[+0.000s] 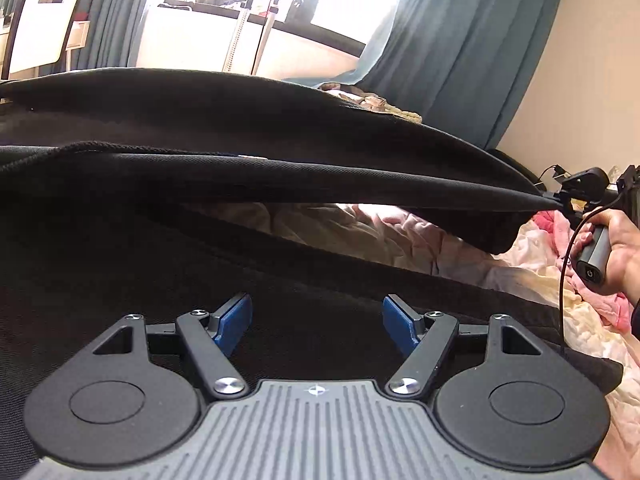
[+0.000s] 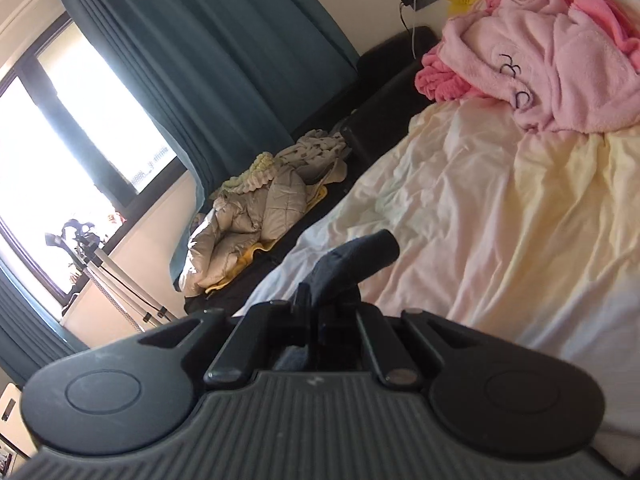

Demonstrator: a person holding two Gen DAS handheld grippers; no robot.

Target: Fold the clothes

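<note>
**Black garment stretched taut over the bed, pinched on your right**

The bed [image 2: 500, 208] fills your right-wrist view, its pale cream and white sheet rumpled into soft ridges. Across it spreads the black garment [image 1: 248, 184], a heavy, finely woven cloth with a stitched hem; in the left-wrist view it is lifted into a long taut fold that narrows to a point at the far right, while its lower layer lies flat under your left tool.

Teal curtains [image 2: 208, 60] hang in deep vertical pleats beside the bright window. At the head of the bed sits a fluffy pink robe [image 2: 560, 52] in a loose heap, and beside the bed lies a quilted beige bundle [image 2: 256, 220], puffy and crumpled.

Your right gripper [image 2: 320, 312] has its fingers drawn tight together, clamping a bunched corner of the black garment, which pokes out ahead as a short rolled stub. Your left gripper [image 1: 317, 322] has its blue-padded fingers [image 1: 234, 320] spread wide apart, gripping nothing, poised just over the flat black cloth. Your right hand [image 1: 616, 248] wraps the grey handle.
</note>
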